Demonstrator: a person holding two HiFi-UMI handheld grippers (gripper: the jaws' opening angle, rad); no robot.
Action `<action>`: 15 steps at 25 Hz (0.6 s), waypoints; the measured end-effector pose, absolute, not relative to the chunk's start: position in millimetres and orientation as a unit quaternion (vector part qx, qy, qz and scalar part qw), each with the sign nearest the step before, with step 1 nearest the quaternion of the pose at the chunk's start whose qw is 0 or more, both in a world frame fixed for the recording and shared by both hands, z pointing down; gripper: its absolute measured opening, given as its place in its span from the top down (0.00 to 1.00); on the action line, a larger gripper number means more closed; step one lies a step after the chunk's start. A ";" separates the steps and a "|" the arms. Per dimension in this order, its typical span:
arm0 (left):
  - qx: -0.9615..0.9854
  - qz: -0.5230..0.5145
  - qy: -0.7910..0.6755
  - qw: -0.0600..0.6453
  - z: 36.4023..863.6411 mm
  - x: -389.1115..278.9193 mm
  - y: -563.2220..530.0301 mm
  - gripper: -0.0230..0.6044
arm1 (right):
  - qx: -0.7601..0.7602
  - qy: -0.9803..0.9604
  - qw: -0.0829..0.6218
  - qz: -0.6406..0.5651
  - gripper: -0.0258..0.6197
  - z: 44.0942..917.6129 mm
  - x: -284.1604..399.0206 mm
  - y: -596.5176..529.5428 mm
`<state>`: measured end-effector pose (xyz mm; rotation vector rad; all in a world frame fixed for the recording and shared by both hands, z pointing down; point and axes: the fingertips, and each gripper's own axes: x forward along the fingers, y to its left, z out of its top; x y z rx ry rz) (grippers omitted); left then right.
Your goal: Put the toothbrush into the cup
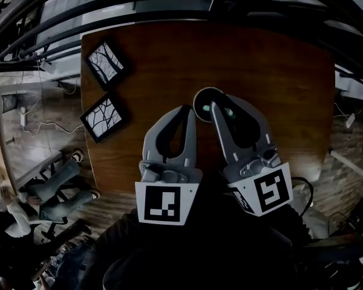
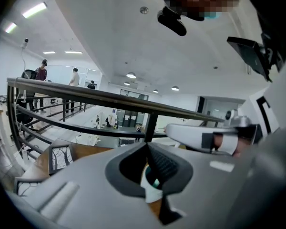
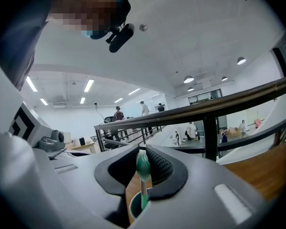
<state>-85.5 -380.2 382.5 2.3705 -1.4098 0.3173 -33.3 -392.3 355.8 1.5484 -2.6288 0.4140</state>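
Note:
A dark teal cup [image 1: 203, 103] stands mid-table on the brown wooden table [image 1: 272, 59]. My right gripper [image 1: 215, 106] is just above its rim, shut on a green toothbrush [image 1: 228, 111]. In the right gripper view the toothbrush [image 3: 143, 168] stands upright between the jaws, bristle head up, lower end inside the cup [image 3: 135, 208]. My left gripper [image 1: 187, 109] is close beside the cup on its left, shut with nothing in it. In the left gripper view the cup [image 2: 151, 185] shows through the jaws' hollow, and the right gripper [image 2: 200, 137] crosses on the right.
Two black-framed tree pictures [image 1: 106, 62] [image 1: 104, 116] lie on the table's left part. A dark railing [image 1: 169, 5] runs behind the far edge, with a lower floor and people [image 1: 54, 186] beyond the left edge.

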 end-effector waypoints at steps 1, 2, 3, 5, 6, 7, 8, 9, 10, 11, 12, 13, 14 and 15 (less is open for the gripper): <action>0.838 0.116 -0.500 0.184 385.3 -86.1 -381.2 0.95 | 0.502 -0.853 0.033 0.138 0.89 359.4 -33.4 -393.2; 0.837 0.118 -0.500 0.186 387.8 -86.7 -382.0 0.95 | 0.502 -0.853 0.035 0.141 0.89 362.3 -33.4 -394.1; 0.837 0.121 -0.500 0.187 390.2 -87.3 -382.7 0.95 | 0.502 -0.852 0.034 0.144 0.89 364.3 -33.4 -395.4; 0.836 0.124 -0.500 0.189 394.1 -87.8 -384.0 0.95 | 0.504 -0.850 0.030 0.147 0.89 367.1 -33.3 -398.3; 0.836 0.124 -0.500 0.190 395.2 -87.7 -384.6 0.95 | 0.504 -0.850 0.031 0.148 0.89 368.9 -33.0 -398.9; 0.835 0.125 -0.500 0.191 396.0 -87.6 -385.0 0.95 | 0.504 -0.850 0.034 0.150 0.89 371.0 -32.8 -398.6; 0.835 0.125 -0.501 0.192 396.6 -87.6 -385.3 0.95 | 0.502 -0.851 0.039 0.150 0.89 373.0 -32.7 -397.9; 0.834 0.126 -0.501 0.194 397.3 -87.9 -385.5 0.95 | 0.501 -0.851 0.042 0.150 0.89 374.7 -33.0 -397.2; 0.834 0.126 -0.501 0.195 398.3 -88.3 -385.6 0.95 | 0.500 -0.852 0.044 0.151 0.89 376.0 -33.5 -396.8; 0.834 0.126 -0.501 0.196 399.5 -88.7 -385.8 0.95 | 0.500 -0.852 0.045 0.151 0.89 377.2 -34.0 -396.9; 0.834 0.127 -0.500 0.196 400.6 -88.7 -386.0 0.95 | 0.500 -0.851 0.045 0.150 0.89 378.2 -34.2 -397.3; 0.834 0.126 -0.499 0.196 401.2 -88.3 -386.4 0.95 | 0.501 -0.851 0.046 0.150 0.89 378.9 -34.0 -397.8; 0.835 0.126 -0.499 0.196 401.4 -87.8 -386.8 0.95 | 0.502 -0.851 0.046 0.150 0.89 379.3 -33.6 -398.4; 0.835 0.126 -0.498 0.196 401.3 -87.2 -387.1 0.95 | 0.503 -0.850 0.046 0.149 0.88 379.2 -33.0 -398.9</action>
